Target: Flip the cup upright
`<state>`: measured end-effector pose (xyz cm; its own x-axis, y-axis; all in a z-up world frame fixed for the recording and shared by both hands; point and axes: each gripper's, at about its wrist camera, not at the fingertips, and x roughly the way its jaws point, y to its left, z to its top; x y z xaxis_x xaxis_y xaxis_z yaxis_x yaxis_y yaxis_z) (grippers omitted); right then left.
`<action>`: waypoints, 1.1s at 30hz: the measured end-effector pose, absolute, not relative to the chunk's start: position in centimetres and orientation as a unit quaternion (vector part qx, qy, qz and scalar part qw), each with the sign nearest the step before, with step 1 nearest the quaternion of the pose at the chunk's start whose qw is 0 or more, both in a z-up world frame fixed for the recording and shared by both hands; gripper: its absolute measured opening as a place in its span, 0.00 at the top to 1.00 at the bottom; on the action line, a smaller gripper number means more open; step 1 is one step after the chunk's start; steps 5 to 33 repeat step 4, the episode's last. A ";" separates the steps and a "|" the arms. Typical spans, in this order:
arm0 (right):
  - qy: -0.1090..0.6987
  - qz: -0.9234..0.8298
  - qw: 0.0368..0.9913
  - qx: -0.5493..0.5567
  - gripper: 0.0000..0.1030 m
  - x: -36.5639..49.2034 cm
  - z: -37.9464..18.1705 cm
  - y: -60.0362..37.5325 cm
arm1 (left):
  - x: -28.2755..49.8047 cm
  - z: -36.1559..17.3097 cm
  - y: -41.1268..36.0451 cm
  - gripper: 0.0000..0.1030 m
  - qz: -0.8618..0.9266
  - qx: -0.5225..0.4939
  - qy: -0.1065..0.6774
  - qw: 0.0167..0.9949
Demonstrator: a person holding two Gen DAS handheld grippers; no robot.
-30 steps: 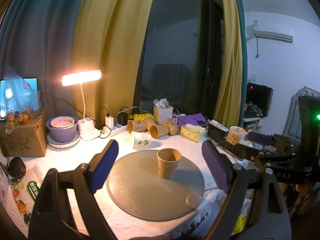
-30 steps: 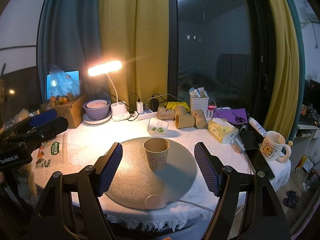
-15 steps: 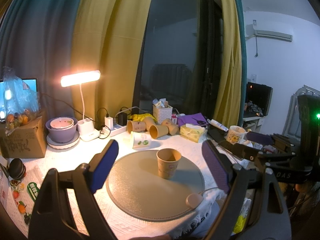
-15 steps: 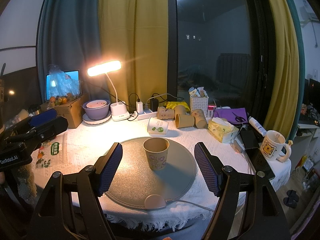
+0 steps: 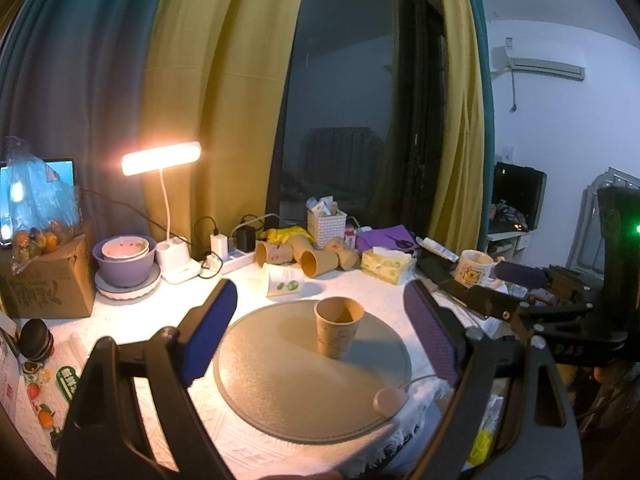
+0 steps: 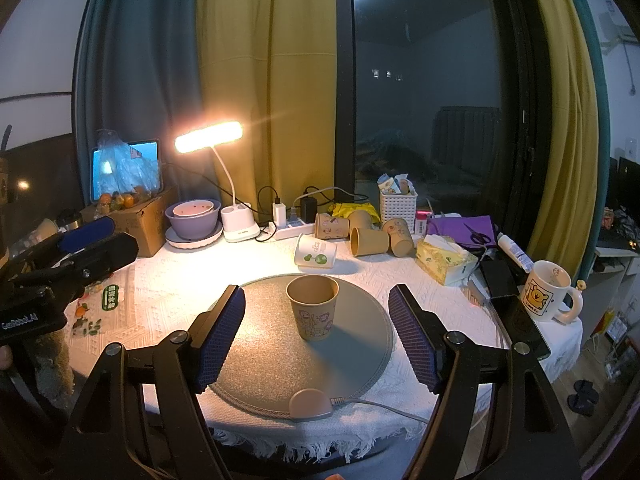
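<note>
A brown paper cup (image 5: 338, 331) stands upright, mouth up, on the round grey mat (image 5: 280, 392); it also shows in the right wrist view (image 6: 313, 306) on the mat (image 6: 360, 344). My left gripper (image 5: 320, 332) is open and empty, held back from the cup at the table's near edge. My right gripper (image 6: 316, 332) is open and empty, also held back, with the cup seen between its blue pads (image 6: 222, 332). Each gripper shows at the edge of the other's view.
Several brown paper cups (image 6: 362, 232) and a white cup (image 6: 316, 251) lie on their sides behind the mat. A lit desk lamp (image 6: 208, 136), purple bowl (image 6: 194, 218), tissue box (image 6: 444, 254), bear mug (image 6: 546, 296), phone (image 6: 520, 320) and cardboard box (image 6: 136, 220) crowd the table.
</note>
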<state>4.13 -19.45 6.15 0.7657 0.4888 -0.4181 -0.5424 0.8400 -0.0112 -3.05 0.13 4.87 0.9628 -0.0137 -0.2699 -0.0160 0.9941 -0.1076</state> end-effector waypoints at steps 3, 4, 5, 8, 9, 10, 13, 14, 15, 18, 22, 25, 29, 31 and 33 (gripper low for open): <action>0.204 0.276 0.937 -0.064 0.25 4.1 6.0 -19.4 | -3.3 5.1 0.4 0.16 -0.003 -0.054 0.130 0.990; 0.203 0.276 0.937 -0.064 0.25 4.0 5.9 -19.5 | -3.3 5.2 0.5 0.16 -0.009 -0.054 0.129 0.990; 0.203 0.276 0.937 -0.064 0.25 4.0 5.9 -19.5 | -3.3 5.2 0.5 0.16 -0.009 -0.054 0.129 0.990; 0.203 0.276 0.937 -0.064 0.25 4.0 5.9 -19.5 | -3.3 5.2 0.5 0.16 -0.009 -0.054 0.129 0.990; 0.203 0.276 0.937 -0.064 0.25 4.0 5.9 -19.5 | -3.3 5.2 0.5 0.16 -0.009 -0.054 0.129 0.990; 0.203 0.276 0.937 -0.064 0.25 4.0 5.9 -19.5 | -3.3 5.2 0.5 0.16 -0.009 -0.054 0.129 0.990; 0.203 0.276 0.937 -0.064 0.25 4.0 5.9 -19.5 | -3.3 5.2 0.5 0.16 -0.009 -0.054 0.129 0.990; 0.203 0.276 0.937 -0.064 0.25 4.0 5.9 -19.5 | -3.3 5.2 0.5 0.16 -0.009 -0.054 0.129 0.990; 0.203 0.276 0.937 -0.064 0.25 4.0 5.9 -19.5 | -3.3 5.2 0.5 0.16 -0.009 -0.054 0.129 0.990; 0.203 0.276 0.937 -0.064 0.25 4.0 5.9 -19.5 | -3.3 5.2 0.5 0.16 -0.009 -0.054 0.129 0.990; 0.203 0.276 0.937 -0.064 0.25 4.0 5.9 -19.5 | -3.3 5.2 0.5 0.16 -0.009 -0.054 0.129 0.990; 0.203 0.276 0.937 -0.064 0.25 4.0 5.9 -19.5 | -3.3 5.2 0.5 0.16 -0.009 -0.054 0.129 0.990; 0.203 0.276 0.937 -0.064 0.25 4.0 5.9 -19.5 | -3.3 5.2 0.5 0.16 -0.009 -0.054 0.129 0.990; 0.203 0.276 0.937 -0.064 0.25 4.0 5.9 -19.5 | -3.3 5.2 0.5 0.16 -0.009 -0.054 0.129 0.990; 0.203 0.276 0.937 -0.064 0.25 4.0 5.9 -19.5 | -3.3 5.2 0.5 0.16 -0.009 -0.054 0.129 0.990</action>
